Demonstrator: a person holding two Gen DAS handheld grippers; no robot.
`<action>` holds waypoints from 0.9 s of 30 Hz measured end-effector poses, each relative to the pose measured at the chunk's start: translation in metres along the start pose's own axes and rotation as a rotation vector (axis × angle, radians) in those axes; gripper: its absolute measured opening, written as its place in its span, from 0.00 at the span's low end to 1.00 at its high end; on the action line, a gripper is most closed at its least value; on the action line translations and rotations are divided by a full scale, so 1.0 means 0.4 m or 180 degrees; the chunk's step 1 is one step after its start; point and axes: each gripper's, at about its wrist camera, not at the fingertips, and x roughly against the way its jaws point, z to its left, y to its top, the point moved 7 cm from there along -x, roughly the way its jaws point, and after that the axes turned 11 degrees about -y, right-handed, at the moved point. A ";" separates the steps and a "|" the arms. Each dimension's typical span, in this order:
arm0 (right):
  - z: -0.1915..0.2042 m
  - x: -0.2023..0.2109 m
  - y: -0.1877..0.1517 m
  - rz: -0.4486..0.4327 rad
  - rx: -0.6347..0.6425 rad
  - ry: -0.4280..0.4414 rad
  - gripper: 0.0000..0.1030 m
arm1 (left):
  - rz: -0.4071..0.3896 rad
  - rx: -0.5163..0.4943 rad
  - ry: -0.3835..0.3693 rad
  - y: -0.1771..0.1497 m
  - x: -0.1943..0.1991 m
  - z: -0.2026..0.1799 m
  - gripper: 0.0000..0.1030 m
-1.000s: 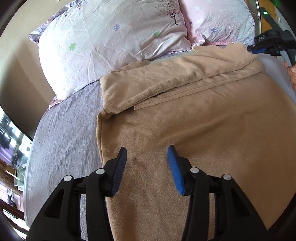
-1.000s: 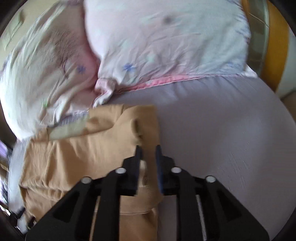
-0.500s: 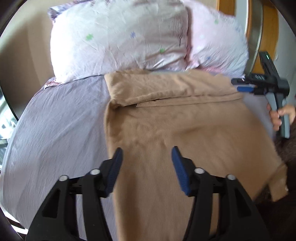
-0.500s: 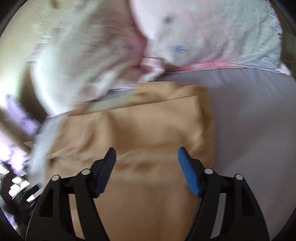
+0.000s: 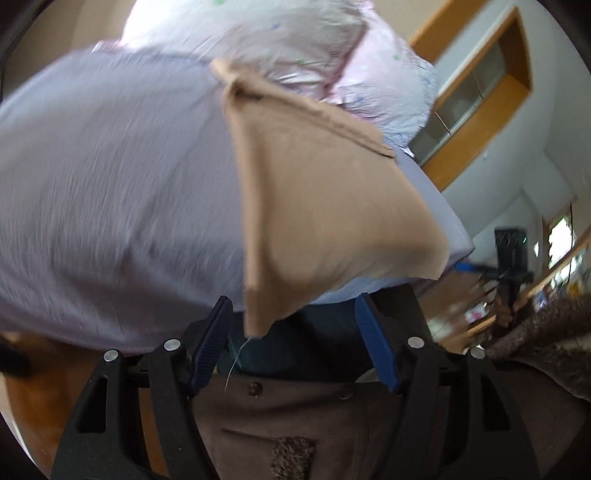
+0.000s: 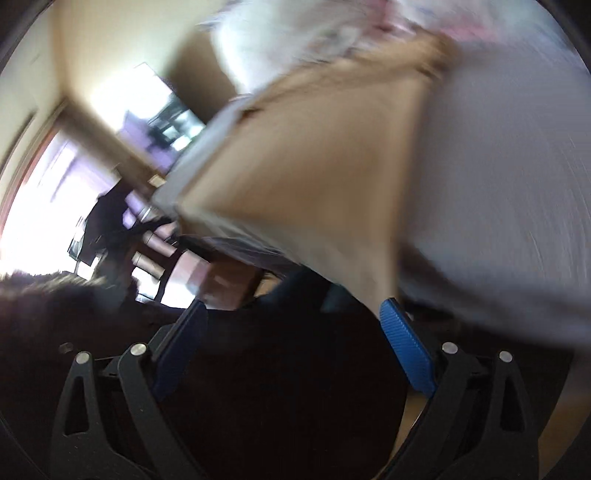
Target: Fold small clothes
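Cloth first, left wrist view: the tan garment (image 5: pixel 325 206) lies on the lavender bed sheet (image 5: pixel 110 192), its far end folded over near the two floral pillows (image 5: pixel 280 40). The near end hangs past the bed's edge, and one corner droops between the blue pads of my left gripper (image 5: pixel 295 343) without touching either pad. My left gripper is released, its fingers spread wide with nothing held. Below them I see my own brown buttoned coat (image 5: pixel 332 417) and a strip of dark blue clothing above it. Far right, small against the room, my right gripper (image 5: pixel 469 266) shows with one blue tip forward; from here I cannot tell how its fingers stand. A wooden-framed window (image 5: pixel 476 85) sits on the wall beyond the pillows.

Right wrist view, heavily blurred: the tan garment (image 6: pixel 314 162) spreads across the bed sheet (image 6: pixel 498 184), narrowing to a corner that comes down just beside the right-hand blue pad of my right gripper (image 6: pixel 299 339); contact I cannot judge through the blur. My right gripper is released too, fingers far apart, holding nothing. Pillows (image 6: pixel 295 33) are a pale smear at the top. To the left, bright windows and dark furniture, indistinct. My dark coat fills the space under the fingers.
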 end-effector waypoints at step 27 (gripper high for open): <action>0.121 0.140 0.526 -0.1562 0.0192 0.0656 0.06 | -0.0907 0.0135 -0.0687 0.454 -0.010 -0.060 0.03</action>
